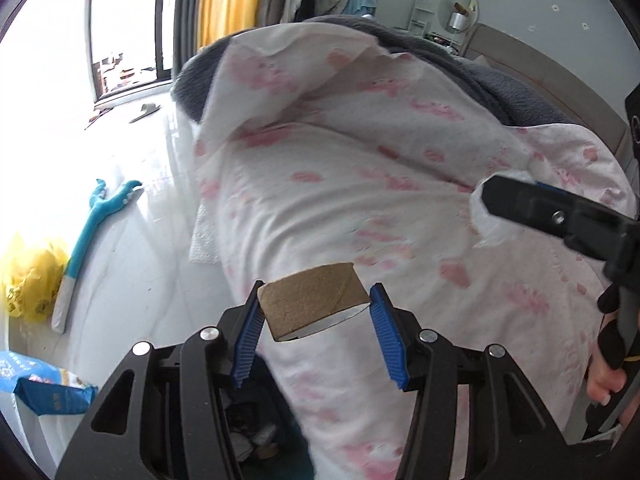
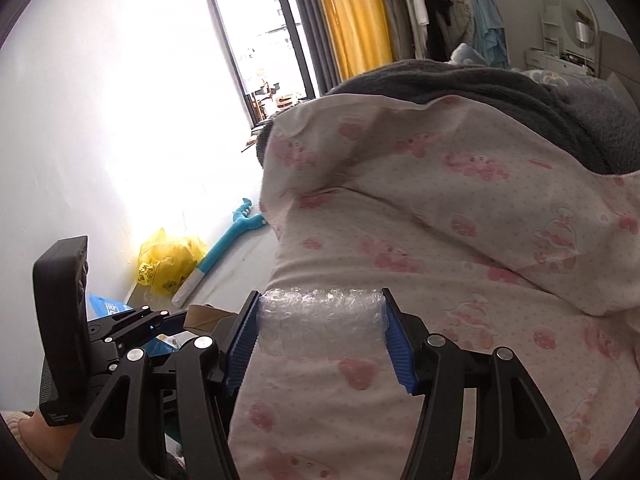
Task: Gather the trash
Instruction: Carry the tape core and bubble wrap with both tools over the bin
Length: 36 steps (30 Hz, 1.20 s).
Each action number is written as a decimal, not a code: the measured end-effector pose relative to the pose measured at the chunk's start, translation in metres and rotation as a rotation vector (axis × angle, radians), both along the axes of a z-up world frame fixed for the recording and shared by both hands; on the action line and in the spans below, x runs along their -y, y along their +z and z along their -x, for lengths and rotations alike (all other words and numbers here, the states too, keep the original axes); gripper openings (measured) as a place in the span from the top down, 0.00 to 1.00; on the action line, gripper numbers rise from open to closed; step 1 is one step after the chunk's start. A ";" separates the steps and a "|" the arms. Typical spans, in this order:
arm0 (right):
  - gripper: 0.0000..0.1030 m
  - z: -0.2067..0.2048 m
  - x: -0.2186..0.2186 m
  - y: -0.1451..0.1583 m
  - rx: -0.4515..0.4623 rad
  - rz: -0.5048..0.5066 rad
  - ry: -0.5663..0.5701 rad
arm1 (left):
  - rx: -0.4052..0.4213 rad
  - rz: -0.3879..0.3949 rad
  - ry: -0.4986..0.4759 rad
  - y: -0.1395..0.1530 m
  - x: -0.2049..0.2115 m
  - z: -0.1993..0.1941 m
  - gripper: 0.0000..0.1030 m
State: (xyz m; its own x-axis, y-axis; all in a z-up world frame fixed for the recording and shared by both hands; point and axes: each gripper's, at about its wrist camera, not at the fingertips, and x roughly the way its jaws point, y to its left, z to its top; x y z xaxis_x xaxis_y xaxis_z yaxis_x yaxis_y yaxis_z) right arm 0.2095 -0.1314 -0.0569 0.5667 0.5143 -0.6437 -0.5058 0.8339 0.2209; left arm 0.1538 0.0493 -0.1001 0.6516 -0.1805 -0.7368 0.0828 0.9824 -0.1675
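Both point downward: the left hand-held gripper clamps a cardboard tube, the right hand-held gripper, at its 3 o'clock, clamps a bubble-wrap wad, fingers wrapping its handle.

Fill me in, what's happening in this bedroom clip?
A person is collecting trash with a handheld tool in each hand. The left tool is shut on a flattened brown cardboard tube; the right tool is shut on a clear wad of bubble wrap. Both are held above the pink-patterned white quilt. A black bin of scraps shows below the left tool.
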 end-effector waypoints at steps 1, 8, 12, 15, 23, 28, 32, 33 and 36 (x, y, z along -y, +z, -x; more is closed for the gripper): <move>0.43 0.001 -0.003 0.001 0.000 -0.002 0.004 | -0.004 0.001 0.006 -0.001 -0.005 0.002 0.46; 0.43 0.010 -0.035 -0.003 0.011 0.034 0.063 | -0.041 -0.007 0.044 -0.009 -0.038 0.010 0.46; 0.43 0.011 -0.048 -0.003 0.001 0.020 0.075 | -0.055 -0.006 0.063 -0.013 -0.052 0.011 0.46; 0.43 0.012 -0.060 -0.002 0.004 0.009 0.093 | -0.075 -0.024 0.063 -0.020 -0.060 0.014 0.46; 0.43 0.019 -0.096 -0.007 -0.003 0.014 0.143 | -0.163 -0.028 0.075 -0.049 -0.088 0.027 0.46; 0.43 0.022 -0.120 -0.013 -0.017 0.025 0.176 | -0.228 -0.019 0.087 -0.070 -0.106 0.033 0.46; 0.43 0.028 -0.140 -0.018 -0.027 0.038 0.206 | -0.292 0.008 0.092 -0.087 -0.119 0.039 0.46; 0.43 0.029 -0.145 -0.020 -0.031 0.042 0.213 | -0.308 0.017 0.093 -0.091 -0.122 0.041 0.46; 0.43 0.032 -0.157 -0.025 -0.040 0.055 0.230 | -0.347 0.027 0.093 -0.100 -0.128 0.045 0.46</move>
